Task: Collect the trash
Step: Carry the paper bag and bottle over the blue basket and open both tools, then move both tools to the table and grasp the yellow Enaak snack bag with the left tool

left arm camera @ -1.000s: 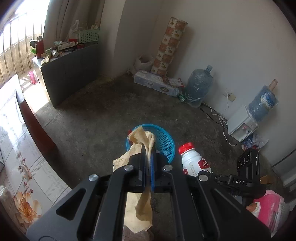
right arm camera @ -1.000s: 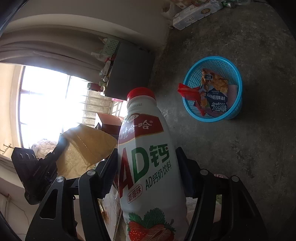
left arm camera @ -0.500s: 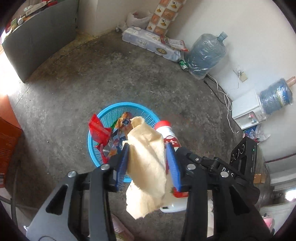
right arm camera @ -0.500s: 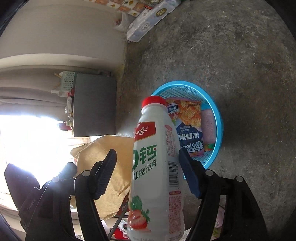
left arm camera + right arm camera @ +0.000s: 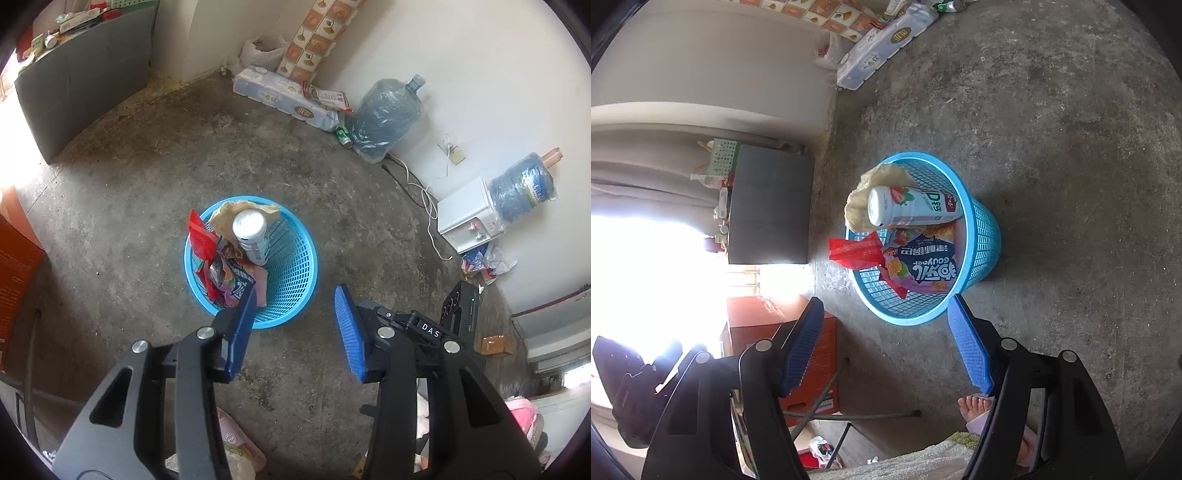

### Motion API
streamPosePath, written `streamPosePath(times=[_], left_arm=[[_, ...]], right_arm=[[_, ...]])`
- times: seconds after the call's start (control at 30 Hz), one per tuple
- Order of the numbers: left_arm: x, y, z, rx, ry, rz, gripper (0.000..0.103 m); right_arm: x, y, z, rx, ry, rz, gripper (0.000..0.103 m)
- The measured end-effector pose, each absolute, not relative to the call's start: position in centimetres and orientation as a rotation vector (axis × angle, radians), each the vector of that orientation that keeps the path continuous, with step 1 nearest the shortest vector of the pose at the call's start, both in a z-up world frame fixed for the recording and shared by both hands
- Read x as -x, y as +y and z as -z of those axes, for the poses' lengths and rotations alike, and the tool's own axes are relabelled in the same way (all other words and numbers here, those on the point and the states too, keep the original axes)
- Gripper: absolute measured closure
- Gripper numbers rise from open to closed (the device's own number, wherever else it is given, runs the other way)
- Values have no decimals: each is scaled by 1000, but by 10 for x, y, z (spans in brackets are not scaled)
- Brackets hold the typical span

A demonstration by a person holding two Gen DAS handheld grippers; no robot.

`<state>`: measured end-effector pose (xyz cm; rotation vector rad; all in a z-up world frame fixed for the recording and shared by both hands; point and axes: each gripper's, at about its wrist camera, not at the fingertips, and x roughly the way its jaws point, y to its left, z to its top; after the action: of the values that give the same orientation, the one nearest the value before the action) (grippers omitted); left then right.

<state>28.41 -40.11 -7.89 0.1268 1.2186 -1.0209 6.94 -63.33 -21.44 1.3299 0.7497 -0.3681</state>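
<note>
The left gripper [image 5: 295, 325], black with blue ribbed pads, hangs over a round blue plastic mesh basket [image 5: 295, 266] on the grey concrete floor [image 5: 147, 166]. Its jaws stand apart with nothing between them; they have just been opening. The right gripper [image 5: 886, 339] is spread wider, also empty, its jaws likewise having just been opening.

In the basket lies a white plastic drink bottle with a strawberry label [image 5: 251, 232], bottom end up and leaning against a crumpled tan paper sheet [image 5: 225, 214]. Beside them sit a red foil wrapper [image 5: 201, 240] and a purple-and-blue snack bag [image 5: 236, 284].

The left wrist view alone shows the far wall: two large blue water jugs wrapped in plastic [image 5: 384, 118], a small white dispenser box [image 5: 469, 218] with white cables, and a long pack of paper rolls [image 5: 284, 99] in the corner. It also catches the right gripper's black body at the right edge.

The right wrist view alone shows the bottle's label side-on [image 5: 916, 205], the printed face of the snack bag [image 5: 923, 266], a bright window, a dark grey cabinet [image 5: 768, 206], a red-brown box [image 5: 783, 332], and a person's bare toes [image 5: 973, 404] near the bottom.
</note>
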Motion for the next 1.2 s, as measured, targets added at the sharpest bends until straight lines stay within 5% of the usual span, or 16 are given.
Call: streamPosePath(times=[0.57, 0.87, 1.2], left_arm=[[-218, -67, -59, 68, 818, 758, 42], [-179, 108, -30, 281, 800, 414, 35], [-166, 142, 23, 305, 850, 296, 35]], right_arm=[[-75, -514, 83, -1047, 763, 80, 30], [-133, -392, 40, -832, 908, -193, 30], [-165, -274, 28, -689, 1057, -374, 30]])
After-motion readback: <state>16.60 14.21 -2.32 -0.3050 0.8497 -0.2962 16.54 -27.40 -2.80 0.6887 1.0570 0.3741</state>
